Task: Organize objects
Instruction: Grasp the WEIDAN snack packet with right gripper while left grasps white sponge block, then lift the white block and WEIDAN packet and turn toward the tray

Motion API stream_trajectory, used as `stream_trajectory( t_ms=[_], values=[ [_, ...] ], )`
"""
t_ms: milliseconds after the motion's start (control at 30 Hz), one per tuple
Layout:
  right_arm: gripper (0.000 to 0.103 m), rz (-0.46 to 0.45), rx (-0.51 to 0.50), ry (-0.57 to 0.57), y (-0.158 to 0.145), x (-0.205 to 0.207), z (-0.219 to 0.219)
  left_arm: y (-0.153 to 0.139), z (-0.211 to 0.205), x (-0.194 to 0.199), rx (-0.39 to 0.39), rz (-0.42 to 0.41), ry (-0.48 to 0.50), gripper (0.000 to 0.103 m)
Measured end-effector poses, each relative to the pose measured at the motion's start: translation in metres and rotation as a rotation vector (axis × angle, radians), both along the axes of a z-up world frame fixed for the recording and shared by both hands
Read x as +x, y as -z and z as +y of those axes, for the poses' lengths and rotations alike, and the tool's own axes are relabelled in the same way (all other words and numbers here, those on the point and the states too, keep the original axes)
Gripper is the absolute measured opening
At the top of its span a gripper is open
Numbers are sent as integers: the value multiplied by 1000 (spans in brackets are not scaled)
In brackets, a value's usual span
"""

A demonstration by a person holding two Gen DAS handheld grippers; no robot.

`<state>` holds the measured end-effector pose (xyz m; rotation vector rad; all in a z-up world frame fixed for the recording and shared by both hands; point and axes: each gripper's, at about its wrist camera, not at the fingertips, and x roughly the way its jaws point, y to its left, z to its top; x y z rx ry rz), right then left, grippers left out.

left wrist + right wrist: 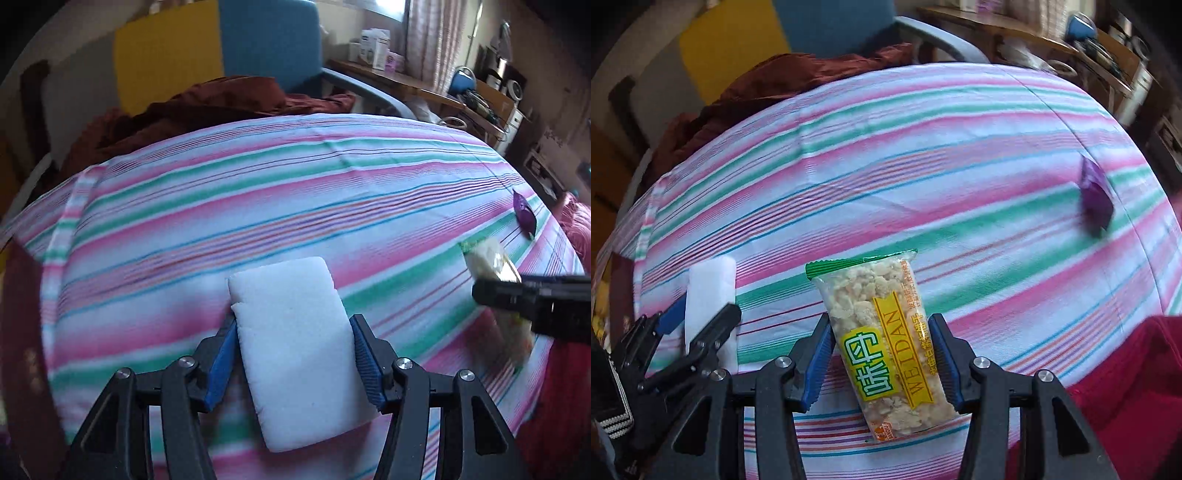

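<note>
The left claw (293,354) has the white foam block (295,343) between its blue pads, which touch both long sides of the block, so it grips it. The right claw (881,360) is clamped on the snack packet (882,343), a pad pressed against each side. Both things sit low over the striped bedsheet (295,192).

Ahead of both claws the bed lies open and flat up to its far edge, where a rumpled brown cloth (192,107) is heaped. Right of the right claw the sheet curves down at the bed's side edge, with red fabric (1126,369) just beside the claw. The two claws are near each other, the left one to the left of the right one.

Counted: one foam block, one snack packet, one purple packet (1095,197) lying on the sheet ahead and to the right of the right claw, near the bed's edge.

The snack packet is clear with a green top seam and reads "WEILDAN" on a yellow band, with large Chinese characters on a yellow-green patch; the smaller print is too fine to read. The purple packet's print is blurred
</note>
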<state>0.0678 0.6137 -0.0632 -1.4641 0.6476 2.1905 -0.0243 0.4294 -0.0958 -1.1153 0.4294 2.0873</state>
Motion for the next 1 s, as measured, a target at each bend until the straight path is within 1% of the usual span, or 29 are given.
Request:
stream_trajectory(
  t_ms=[133, 200, 267, 400, 733, 833, 900, 933, 1000],
  values=[
    [52, 16, 21, -141, -2, -11, -30, 1, -26, 9, 9, 40, -19, 60],
    [52, -2, 36, -195, -1, -15, -42, 2, -30, 10, 21, 50, -21, 60],
    [52, -23, 47, -219, 3, -15, -46, 1, -31, 12, 27, 55, -21, 60],
    [52, -55, 62, -232, 12, -25, -48, 1, -32, 12, 40, 55, -23, 61],
    [52, -79, 91, -245, 21, -36, -59, 2, -32, 13, 49, 57, -29, 63],
    [51, -84, 109, -251, 21, -34, -61, 2, -32, 13, 56, 56, -29, 63],
    [51, -74, 141, -248, 17, -34, -64, 2, -33, 12, 62, 53, -30, 63],
    [51, -58, 164, -248, 13, -33, -66, 2, -33, 12, 63, 52, -30, 63],
    [51, -21, 179, -250, 5, -32, -68, 2, -32, 13, 58, 58, -29, 63]
  ],
)
